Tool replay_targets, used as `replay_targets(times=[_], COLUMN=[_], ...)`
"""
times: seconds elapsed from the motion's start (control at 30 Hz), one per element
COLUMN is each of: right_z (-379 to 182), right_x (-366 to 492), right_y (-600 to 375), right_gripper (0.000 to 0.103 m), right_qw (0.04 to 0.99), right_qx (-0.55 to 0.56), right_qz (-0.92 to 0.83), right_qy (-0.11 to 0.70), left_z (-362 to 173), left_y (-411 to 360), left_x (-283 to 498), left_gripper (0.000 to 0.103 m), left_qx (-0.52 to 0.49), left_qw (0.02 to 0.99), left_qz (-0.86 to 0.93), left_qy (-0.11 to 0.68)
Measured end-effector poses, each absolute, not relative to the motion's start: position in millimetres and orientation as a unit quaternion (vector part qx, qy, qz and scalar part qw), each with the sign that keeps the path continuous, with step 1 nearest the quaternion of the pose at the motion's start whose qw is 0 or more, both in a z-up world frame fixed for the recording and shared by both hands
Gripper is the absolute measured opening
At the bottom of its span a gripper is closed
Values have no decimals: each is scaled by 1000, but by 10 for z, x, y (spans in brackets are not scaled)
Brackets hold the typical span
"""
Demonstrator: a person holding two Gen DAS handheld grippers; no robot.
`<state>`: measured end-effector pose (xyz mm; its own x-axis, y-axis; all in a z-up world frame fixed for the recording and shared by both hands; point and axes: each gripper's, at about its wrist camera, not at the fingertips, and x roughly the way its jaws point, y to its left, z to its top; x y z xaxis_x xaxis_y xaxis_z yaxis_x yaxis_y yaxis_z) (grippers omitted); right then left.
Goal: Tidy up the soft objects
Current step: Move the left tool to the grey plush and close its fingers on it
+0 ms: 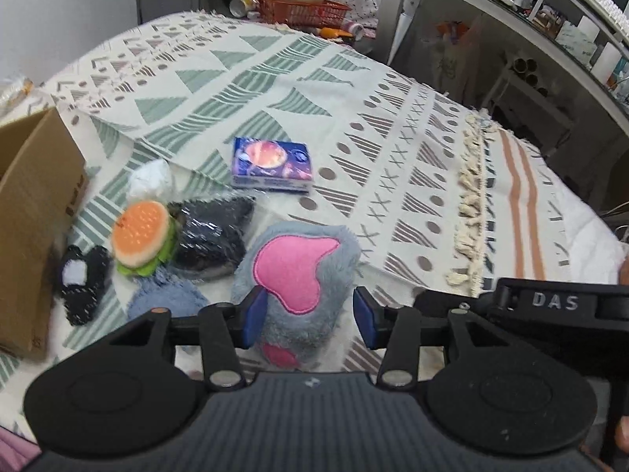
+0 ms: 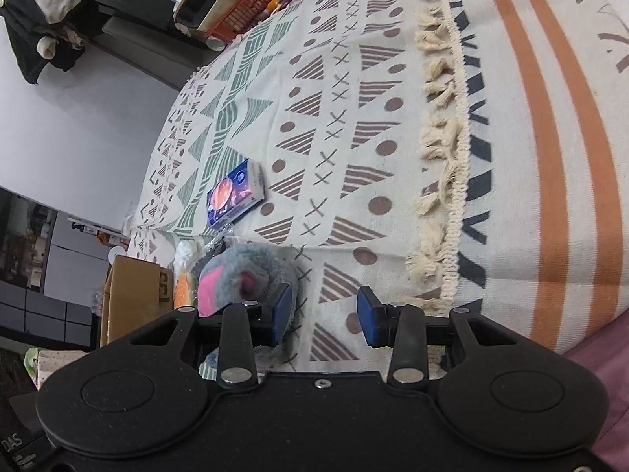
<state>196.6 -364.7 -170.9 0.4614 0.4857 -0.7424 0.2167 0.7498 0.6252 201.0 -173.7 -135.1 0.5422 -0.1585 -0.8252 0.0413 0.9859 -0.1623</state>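
A grey fluffy plush with a pink heart patch (image 1: 295, 275) lies on the patterned bedspread (image 1: 393, 149), between the blue pads of my left gripper (image 1: 309, 316). That gripper is open; its left pad (image 1: 254, 316) is at the plush's edge and the right pad stands clear. To the left are a burger plush (image 1: 141, 238), a dark item in clear wrap (image 1: 212, 236), a black piece with a white patch (image 1: 82, 283), a blue cloth (image 1: 165, 299) and a white wad (image 1: 151, 179). My right gripper (image 2: 326, 318) is open and empty, just right of the grey plush (image 2: 243, 271).
A cardboard box (image 1: 35, 228) stands at the left edge of the bed, also seen as the box (image 2: 133, 295). A purple tissue pack (image 1: 271, 165) lies further out on the spread. A tasselled fringe (image 1: 471, 204) crosses the right side. Shelves and a red basket (image 1: 302, 10) stand beyond the bed.
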Motion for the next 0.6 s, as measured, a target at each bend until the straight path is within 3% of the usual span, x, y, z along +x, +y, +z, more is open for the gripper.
replay_targets(times=[0.2,0.23,0.37,0.6], right_z=[-1711,-1709,-1675,-1614], right_x=[2000,2005,2030,2050], right_y=[-3576,-3560,-3453,-3342], right_gripper=[38,38,38,39], right_qw=[780,780,784,788], right_qx=[346,346,340,340], right_qz=[105,110,129,160], right_qy=[511,509,503,487], left_z=[-1416,-1427,-1423,-1347], left_y=[-1580,-1541,-1363,-1228], left_x=[2056,2061,2056,1998], left_gripper=[43,35,29,26], left_qx=[-52,-54,-92,-140], left_qw=[884,885,882,872], left_qz=[-27,-22,-27,-47], left_qy=[463,463,461,467])
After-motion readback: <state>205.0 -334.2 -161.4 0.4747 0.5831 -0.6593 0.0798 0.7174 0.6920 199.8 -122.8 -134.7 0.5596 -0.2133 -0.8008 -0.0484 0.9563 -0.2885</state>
